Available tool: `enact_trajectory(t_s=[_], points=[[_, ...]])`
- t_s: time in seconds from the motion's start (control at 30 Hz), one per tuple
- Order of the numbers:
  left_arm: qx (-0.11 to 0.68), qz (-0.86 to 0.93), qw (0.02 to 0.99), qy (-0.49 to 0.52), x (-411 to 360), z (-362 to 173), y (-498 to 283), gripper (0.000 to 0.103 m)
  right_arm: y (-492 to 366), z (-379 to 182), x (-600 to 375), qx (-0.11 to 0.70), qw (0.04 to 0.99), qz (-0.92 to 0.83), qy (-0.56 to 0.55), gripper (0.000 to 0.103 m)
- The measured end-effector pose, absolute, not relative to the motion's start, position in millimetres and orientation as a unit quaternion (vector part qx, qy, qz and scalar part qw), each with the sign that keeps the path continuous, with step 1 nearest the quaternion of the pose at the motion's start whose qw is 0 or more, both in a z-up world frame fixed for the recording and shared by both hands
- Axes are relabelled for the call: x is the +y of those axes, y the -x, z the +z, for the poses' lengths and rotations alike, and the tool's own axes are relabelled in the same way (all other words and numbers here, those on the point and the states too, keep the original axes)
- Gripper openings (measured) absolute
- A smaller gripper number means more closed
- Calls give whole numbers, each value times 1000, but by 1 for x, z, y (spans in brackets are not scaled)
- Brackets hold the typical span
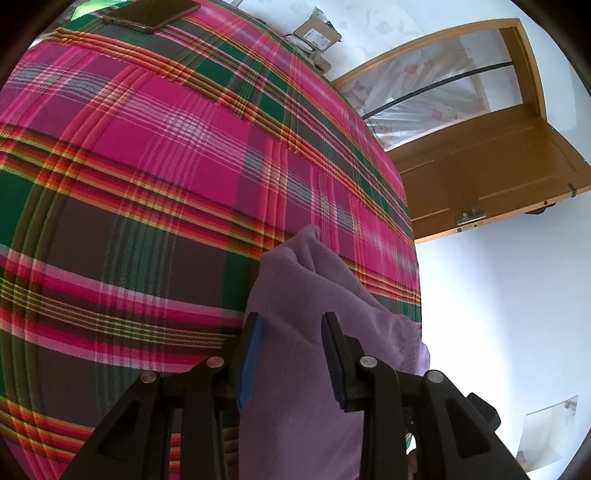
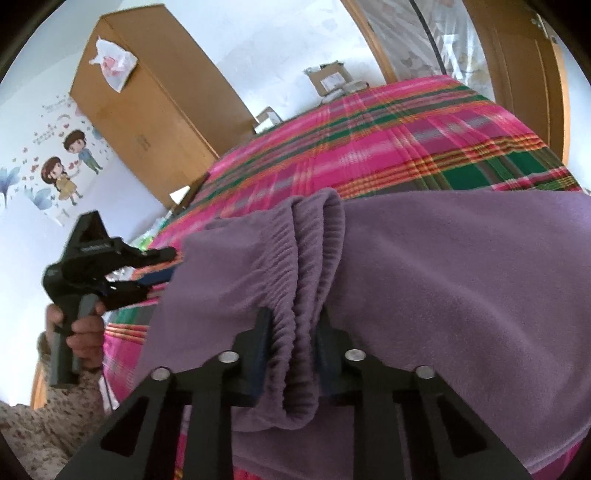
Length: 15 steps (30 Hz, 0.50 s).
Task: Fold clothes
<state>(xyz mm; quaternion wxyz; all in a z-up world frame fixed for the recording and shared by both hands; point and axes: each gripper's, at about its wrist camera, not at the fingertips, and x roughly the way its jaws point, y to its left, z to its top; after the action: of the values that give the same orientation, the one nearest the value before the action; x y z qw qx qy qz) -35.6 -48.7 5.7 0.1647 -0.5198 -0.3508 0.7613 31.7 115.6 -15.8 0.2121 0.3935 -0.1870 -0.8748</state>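
Note:
A purple fleece garment (image 2: pixel 443 280) lies across the near edge of a bed covered in pink, green and red plaid (image 2: pixel 406 140). Its gathered elastic waistband (image 2: pixel 306 251) runs straight into my right gripper (image 2: pixel 295 317), whose jaws are shut on the bunched band. At the left of the right wrist view a hand (image 2: pixel 85 332) holds my left gripper (image 2: pixel 166 266) at the garment's left edge. In the left wrist view the left gripper (image 1: pixel 291 325) has a thick fold of the purple garment (image 1: pixel 295 288) filling the gap between its fingers, raised off the plaid bed (image 1: pixel 147 166).
A dark phone (image 1: pixel 151 14) rests on the far part of the bed. Cardboard boxes (image 2: pixel 328 79) stand beyond the bed. A wooden wardrobe (image 2: pixel 147 110) carries a plastic bag (image 2: pixel 114 62). A wooden door (image 1: pixel 487 173) stands open past the bed's edge.

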Motion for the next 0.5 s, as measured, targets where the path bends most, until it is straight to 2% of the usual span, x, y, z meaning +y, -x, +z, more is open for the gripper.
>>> enact_trajectory(t_s=[0.3, 0.5], points=[[-352, 763, 166, 517, -50, 8, 34, 35, -57, 5, 117, -231, 203, -875, -372, 17], [-346, 760, 170, 522, -46, 5, 35, 36, -61, -10, 118, -226, 160, -881, -385, 18]])
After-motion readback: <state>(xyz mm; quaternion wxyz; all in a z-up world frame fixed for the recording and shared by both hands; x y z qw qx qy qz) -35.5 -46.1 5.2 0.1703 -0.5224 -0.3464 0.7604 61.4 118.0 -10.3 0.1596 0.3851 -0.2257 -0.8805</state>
